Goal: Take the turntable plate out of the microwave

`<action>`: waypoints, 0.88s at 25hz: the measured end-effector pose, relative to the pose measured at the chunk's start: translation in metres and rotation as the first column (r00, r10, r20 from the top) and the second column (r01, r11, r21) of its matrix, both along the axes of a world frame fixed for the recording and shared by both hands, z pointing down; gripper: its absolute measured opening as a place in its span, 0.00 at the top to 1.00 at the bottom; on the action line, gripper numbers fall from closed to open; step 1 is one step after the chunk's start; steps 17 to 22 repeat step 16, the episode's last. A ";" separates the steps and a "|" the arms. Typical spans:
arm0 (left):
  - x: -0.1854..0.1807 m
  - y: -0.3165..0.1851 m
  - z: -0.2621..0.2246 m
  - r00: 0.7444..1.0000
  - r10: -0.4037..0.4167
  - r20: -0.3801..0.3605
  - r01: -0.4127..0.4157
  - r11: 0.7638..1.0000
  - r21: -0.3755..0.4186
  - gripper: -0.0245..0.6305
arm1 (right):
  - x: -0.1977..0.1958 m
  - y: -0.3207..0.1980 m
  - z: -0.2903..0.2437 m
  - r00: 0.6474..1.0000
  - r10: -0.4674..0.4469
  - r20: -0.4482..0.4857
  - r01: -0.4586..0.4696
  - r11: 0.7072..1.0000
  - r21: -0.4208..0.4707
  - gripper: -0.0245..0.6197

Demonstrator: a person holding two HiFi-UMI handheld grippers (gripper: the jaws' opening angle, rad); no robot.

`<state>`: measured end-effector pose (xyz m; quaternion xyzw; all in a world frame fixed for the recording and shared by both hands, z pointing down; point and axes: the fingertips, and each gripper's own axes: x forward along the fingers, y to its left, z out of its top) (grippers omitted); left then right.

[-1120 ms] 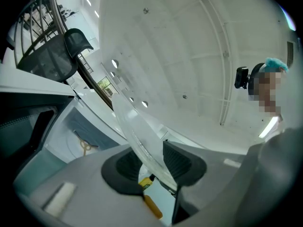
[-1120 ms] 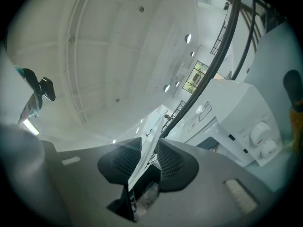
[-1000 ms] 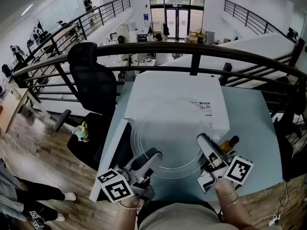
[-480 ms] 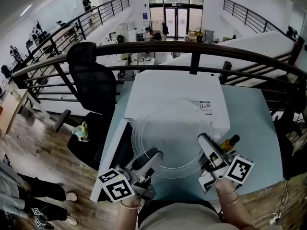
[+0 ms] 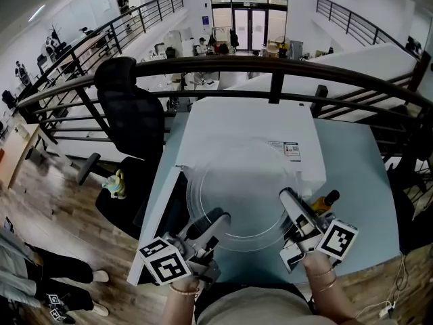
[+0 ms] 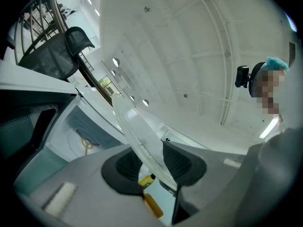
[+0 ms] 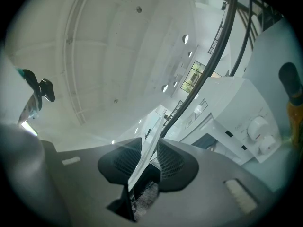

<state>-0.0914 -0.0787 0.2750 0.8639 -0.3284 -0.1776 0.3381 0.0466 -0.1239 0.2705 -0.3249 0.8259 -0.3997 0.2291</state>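
A: Starting nearest: left gripper (image 5: 215,223), jaws clamped on near-left rim of turntable plate (image 5: 237,191).

B: Checked in left gripper view: ribbed pads (image 6: 177,161) pressed against both faces of clear glass. Right gripper (image 5: 287,200)?

A: Pinched shut on near-right rim; thin glass edge (image 7: 144,156) between pads.

B: Plate location?

A: Outside microwave (image 5: 247,131), held in air before its open front, overlapping front edge of its white top from above.

B: Remaining items?

A: Door (image 5: 157,212) swung open at microwave's left. Yellow bottle (image 5: 325,201) at microwave's front right corner. Pale blue table (image 5: 362,181) beneath microwave. Black office chair (image 5: 128,114) left of microwave. Dark railing (image 5: 270,70) behind microwave.
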 end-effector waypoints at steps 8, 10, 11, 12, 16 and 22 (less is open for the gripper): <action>0.003 -0.001 0.003 1.000 0.004 0.011 -0.004 1.000 -0.004 0.75 | 0.002 -0.001 0.004 1.000 -0.001 0.001 0.001 1.000 -0.001 0.76; 0.003 -0.002 0.003 1.000 0.004 0.011 -0.004 1.000 -0.004 0.75 | 0.003 -0.001 0.004 1.000 0.000 0.006 0.000 1.000 -0.003 0.76; 0.003 -0.002 0.003 1.000 0.005 0.012 -0.005 1.000 -0.003 0.75 | 0.003 -0.001 0.004 1.000 0.000 0.007 0.000 1.000 -0.003 0.77; 0.003 -0.002 0.002 1.000 0.005 0.014 -0.005 1.000 -0.003 0.75 | 0.003 -0.001 0.003 1.000 -0.001 0.007 0.001 1.000 -0.003 0.76; 0.003 -0.002 0.001 1.000 0.004 0.023 -0.004 1.000 0.001 0.75 | 0.003 -0.002 0.004 1.000 0.000 0.001 0.000 1.000 -0.006 0.77; 0.003 -0.002 0.001 1.000 0.004 0.023 -0.004 1.000 0.001 0.75 | 0.003 -0.002 0.004 1.000 0.000 0.001 0.000 1.000 -0.006 0.77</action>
